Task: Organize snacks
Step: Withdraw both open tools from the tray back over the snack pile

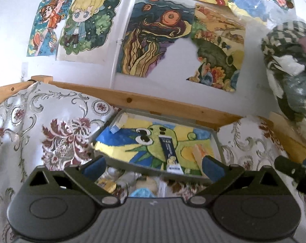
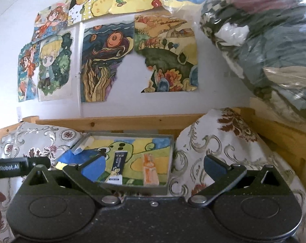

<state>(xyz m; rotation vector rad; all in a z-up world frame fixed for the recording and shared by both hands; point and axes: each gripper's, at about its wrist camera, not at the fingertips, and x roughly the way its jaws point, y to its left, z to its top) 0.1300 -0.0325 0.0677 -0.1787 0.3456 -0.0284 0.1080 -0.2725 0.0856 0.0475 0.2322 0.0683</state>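
Observation:
A grey tray lined with a painted picture lies on the floral cloth ahead. In it are a dark blue snack packet, an orange snack packet and a small white and blue packet. Several loose snacks lie on the cloth just in front of the tray, under my left gripper, which is open and holds nothing. The right wrist view shows the same tray, the dark blue packet and the orange packet. My right gripper is open and empty, short of the tray.
A wooden rail runs behind the tray, below a wall covered in drawings. Floral cloth bulges up on both sides of the tray. A clear bag of clothes hangs at the upper right. The left gripper's body shows at the left edge.

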